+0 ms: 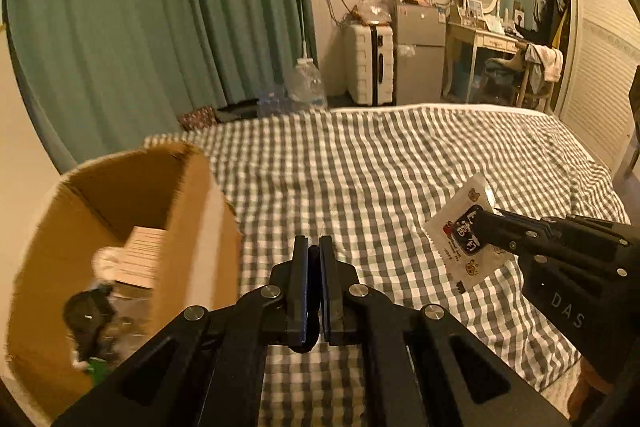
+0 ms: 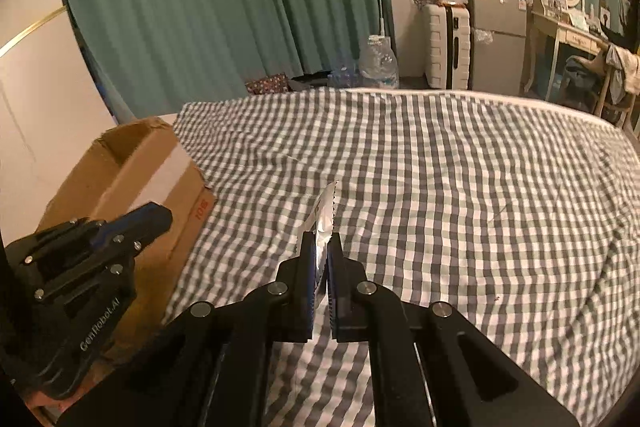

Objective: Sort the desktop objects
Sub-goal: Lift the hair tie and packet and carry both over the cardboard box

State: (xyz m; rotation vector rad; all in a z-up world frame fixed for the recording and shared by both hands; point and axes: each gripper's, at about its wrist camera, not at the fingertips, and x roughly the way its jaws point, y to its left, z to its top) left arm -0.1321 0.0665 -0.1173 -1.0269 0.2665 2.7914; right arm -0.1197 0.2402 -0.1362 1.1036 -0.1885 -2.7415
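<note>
Nearest, in the left wrist view: left gripper with jaws closed together, only a dark sliver between the pads; cannot tell of any thin thing caught there. Hangs over the checked bedsheet, just beside the open cardboard box, presumably the sorting bin. Inside the box: a dark object, something white and a printed paper sheet, seemingly sorted already.

Over to the right: right gripper clamped on a white sachet, gripped by its lower edge and so carried clear of the sheet, serrated top free. Seen flat from the left camera, edge-on from the right. Likely bound for the box, well apart to the left; calls for a swing across and a release above the opening.

Farther off: bare sheet, then green curtains, a white suitcase and a small fridge against the wall.
</note>
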